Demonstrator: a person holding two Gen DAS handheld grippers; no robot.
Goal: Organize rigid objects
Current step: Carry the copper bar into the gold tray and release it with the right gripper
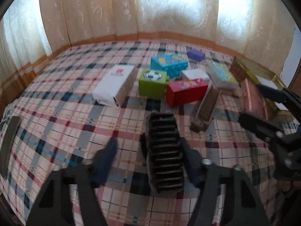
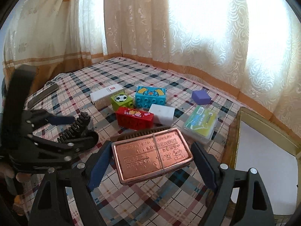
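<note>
Plaid bedspread (image 1: pixel 62 116) covers the work surface, lace curtains (image 1: pixel 90 13) behind.

Far left in the left wrist view: a dark flat bar (image 1: pixel 9 145) lies at the cloth edge.

Next, a white carton (image 1: pixel 114 84) lies flat. Just right of it is a green football block (image 1: pixel 152 84), with a blue studded block (image 1: pixel 169 65) behind and a red block (image 1: pixel 186 92) beside. A white block (image 1: pixel 195 74) sits behind the red one, and a small purple block (image 1: pixel 196 55) is further back, apart from the cluster.

Left gripper (image 1: pixel 148 162): jaws part closed around a black ribbed part (image 1: pixel 164 152). The right pad touches its side, the left pad stands off with a gap, so no full pinch is visible. The part rests on the cloth, near the camera, in front of the block cluster.

Right of centre: a brown comb-like piece (image 1: pixel 206 109) lies on the cloth, with a green-label clear case (image 1: pixel 222 75) behind it.

Right gripper (image 2: pixel 152 162): jaws wide, with a copper-coloured embossed tin (image 2: pixel 152 155), banded by a rubber band, between them. The left pad is against the tin's edge; the right pad shows a gap. Cannot tell if the tin is clamped. The tin sits near the bed's right edge, just in front of the comb piece.

Far right: a gold-framed edge (image 2: pixel 270 128) lies beyond the bedspread.
</note>
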